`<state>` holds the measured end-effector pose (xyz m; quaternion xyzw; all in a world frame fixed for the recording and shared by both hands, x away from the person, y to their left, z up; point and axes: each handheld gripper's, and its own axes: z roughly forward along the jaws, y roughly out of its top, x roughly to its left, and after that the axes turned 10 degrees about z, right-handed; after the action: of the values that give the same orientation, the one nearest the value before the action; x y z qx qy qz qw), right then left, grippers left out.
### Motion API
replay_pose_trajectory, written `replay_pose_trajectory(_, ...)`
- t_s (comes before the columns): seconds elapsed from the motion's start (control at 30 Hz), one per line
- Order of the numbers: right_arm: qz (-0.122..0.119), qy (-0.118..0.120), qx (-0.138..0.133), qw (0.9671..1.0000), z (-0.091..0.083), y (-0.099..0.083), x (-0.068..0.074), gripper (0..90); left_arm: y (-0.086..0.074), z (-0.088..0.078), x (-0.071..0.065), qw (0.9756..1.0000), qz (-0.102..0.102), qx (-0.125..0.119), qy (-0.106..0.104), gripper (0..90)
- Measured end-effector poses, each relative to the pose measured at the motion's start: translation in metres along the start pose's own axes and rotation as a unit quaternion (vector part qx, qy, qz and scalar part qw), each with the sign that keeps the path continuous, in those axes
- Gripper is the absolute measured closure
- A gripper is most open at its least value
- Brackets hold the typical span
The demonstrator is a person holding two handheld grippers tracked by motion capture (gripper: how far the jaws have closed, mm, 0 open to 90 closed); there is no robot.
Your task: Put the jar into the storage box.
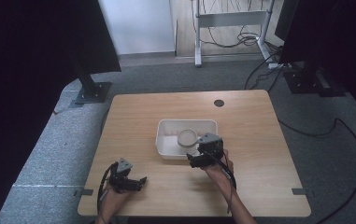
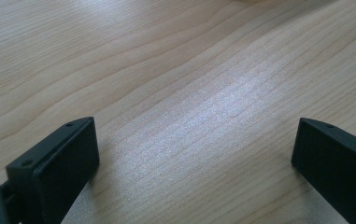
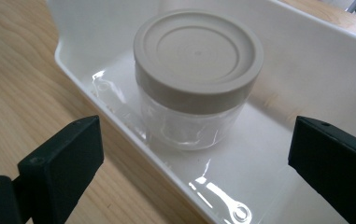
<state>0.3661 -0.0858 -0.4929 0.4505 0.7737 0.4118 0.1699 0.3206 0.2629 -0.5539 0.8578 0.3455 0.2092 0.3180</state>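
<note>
High view: jar stands upright, lidded, in white tray at table centre. Right gripper, jaws spread and empty, sits at its 5 o'clock; left gripper, released, at 7 o'clock.

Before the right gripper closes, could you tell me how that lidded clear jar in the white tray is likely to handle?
The jar looks empty through its clear wall, so it is probably light. Its glossy wall may slip between the jaws. It stands squat and upright under a wide beige lid, so it seems likelier to slide on the tray than tip.
</note>
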Motion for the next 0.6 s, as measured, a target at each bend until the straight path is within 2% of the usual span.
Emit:
replay_pose_trajectory(0.37,-0.008,0.011,0.002,0.9999,-0.010,-0.012,0.001,2.9,0.000,0.000,0.000,1.0000,0.000,0.000,0.000,0.6)
replay_pose_trajectory(0.47,-0.019,0.012,0.003,0.9997,-0.014,-0.015,0.001,2.9,0.000,0.000,0.000,1.0000,0.000,0.001,0.000,0.6)
replay_pose_trajectory(0.6,-0.016,0.013,0.000,0.9998,-0.019,-0.019,0.000,3.0,0.000,0.000,0.000,1.0000,0.001,0.001,0.000,0.6)
